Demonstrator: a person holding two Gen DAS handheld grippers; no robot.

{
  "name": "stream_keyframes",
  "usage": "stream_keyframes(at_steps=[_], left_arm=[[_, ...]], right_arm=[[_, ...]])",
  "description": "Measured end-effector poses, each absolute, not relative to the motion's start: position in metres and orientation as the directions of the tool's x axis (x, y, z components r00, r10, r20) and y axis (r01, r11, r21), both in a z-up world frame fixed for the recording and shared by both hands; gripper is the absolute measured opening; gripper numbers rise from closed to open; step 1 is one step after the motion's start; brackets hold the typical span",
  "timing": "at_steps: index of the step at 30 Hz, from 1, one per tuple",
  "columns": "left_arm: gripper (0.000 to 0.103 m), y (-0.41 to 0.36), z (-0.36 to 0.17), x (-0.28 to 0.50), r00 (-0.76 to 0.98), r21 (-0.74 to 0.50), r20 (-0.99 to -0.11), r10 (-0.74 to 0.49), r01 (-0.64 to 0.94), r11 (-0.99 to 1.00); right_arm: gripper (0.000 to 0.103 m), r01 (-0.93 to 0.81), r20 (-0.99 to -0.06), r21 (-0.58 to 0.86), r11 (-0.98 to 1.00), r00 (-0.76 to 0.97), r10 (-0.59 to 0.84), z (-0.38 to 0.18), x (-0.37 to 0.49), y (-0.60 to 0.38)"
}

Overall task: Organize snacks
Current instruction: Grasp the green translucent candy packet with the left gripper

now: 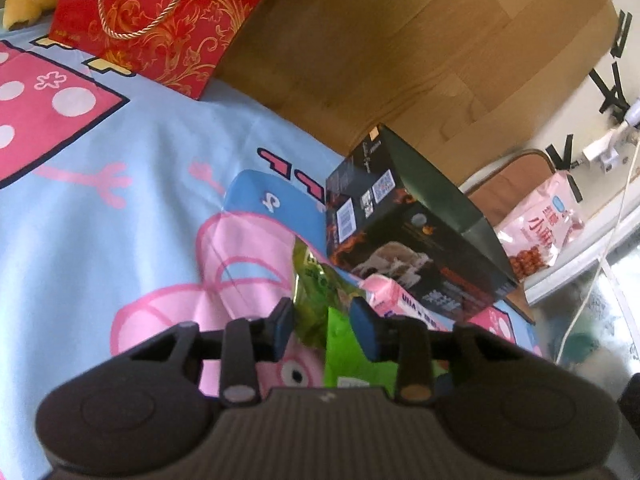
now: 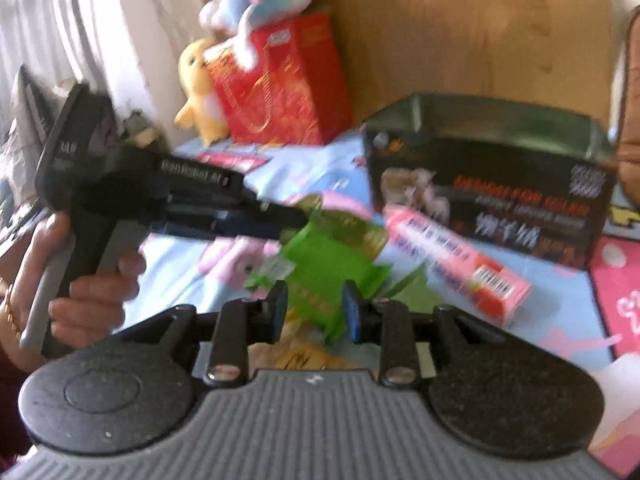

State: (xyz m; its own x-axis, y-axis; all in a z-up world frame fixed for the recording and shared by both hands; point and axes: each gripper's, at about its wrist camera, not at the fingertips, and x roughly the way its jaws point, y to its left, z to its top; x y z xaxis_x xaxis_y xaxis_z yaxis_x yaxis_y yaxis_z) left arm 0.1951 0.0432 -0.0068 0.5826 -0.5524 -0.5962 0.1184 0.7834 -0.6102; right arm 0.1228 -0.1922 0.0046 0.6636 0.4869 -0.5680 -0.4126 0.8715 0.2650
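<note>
Through the left wrist camera, the left tongs reach down over a cartoon-printed bedsheet. Their blue pads stand a little apart with a green snack packet between them; whether the pads press on it cannot be told. The landmark here is the black open-topped box, which lies on the bedsheet beyond the tongs. The green snack packet lies just in front of that box, and a pink carton lies against the box's front face, beside the packet. Far behind the box, to the left, stands a red gift bag with gold cord handles. To the right of the box, off the bed, a pink snack bag rests on a pale ledge.

Through the right wrist camera, which is blurred, the right tongs have their pads slightly apart on either side of the green snack packet's near edge; contact cannot be told. The black box sits beyond, and the pink carton lies slanted just in front of it. Left of the box, the left tongs, held in a person's hand, reach to the packet's far end. The red gift bag stands behind, with plush toys beside it.
</note>
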Motion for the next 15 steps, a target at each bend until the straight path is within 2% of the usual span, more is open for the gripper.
stream_keyframes(at_steps=[3,4,5,8,15], left_arm=[[0.028,0.042,-0.013,0.2,0.578,-0.619,-0.61,-0.543,0.08,0.781],[0.01,0.044,-0.015,0.201,0.581,-0.62,-0.611,-0.538,0.072,0.782],[0.006,0.046,-0.017,0.202,0.584,-0.631,-0.604,-0.543,0.066,0.773],[0.005,0.061,-0.011,0.197,0.618,-0.66,-0.564,-0.547,0.06,0.749],[0.004,0.109,0.007,0.158,0.689,-0.668,-0.525,-0.501,0.031,0.744]], right_arm=[[0.034,-0.38,-0.552,0.281,0.881,0.687,0.472,0.005,0.131,-0.195],[0.035,-0.375,-0.555,0.278,0.884,0.689,0.466,0.004,0.133,-0.195],[0.035,-0.369,-0.562,0.273,0.888,0.688,0.459,0.002,0.136,-0.194],[0.035,-0.36,-0.585,0.273,0.892,0.674,0.45,-0.004,0.14,-0.192],[0.036,-0.391,-0.541,0.316,0.864,0.674,0.503,0.005,0.15,-0.18]])
